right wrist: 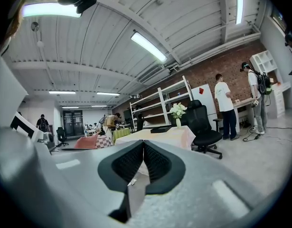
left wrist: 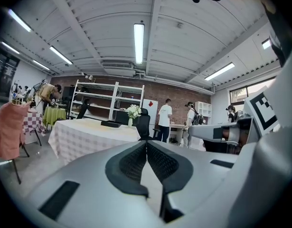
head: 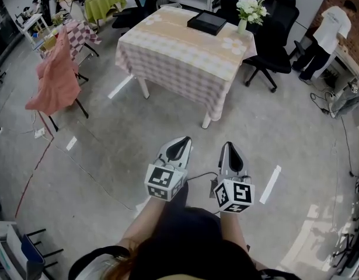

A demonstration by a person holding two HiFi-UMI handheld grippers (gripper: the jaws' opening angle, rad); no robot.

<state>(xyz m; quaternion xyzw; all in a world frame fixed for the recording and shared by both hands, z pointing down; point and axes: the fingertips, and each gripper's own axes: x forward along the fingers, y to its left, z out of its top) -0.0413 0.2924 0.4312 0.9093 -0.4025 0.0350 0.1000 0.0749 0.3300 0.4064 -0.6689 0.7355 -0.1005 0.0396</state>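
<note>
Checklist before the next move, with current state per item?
1. Left gripper empty: ok, jaws shut on nothing.
2. Right gripper empty: ok, jaws shut on nothing.
3. Table in reach: not ok, it stands apart, ahead.
4. Tray flat on table: ok.
5. Vase upright: ok, beside tray.
6. Tray contents: cannot tell.

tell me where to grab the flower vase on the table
Probably the vase by its narrow body, below the flowers, jaws level from the side. It stands upright and the blooms spread over its mouth. Come from the side away from the black tray.
</note>
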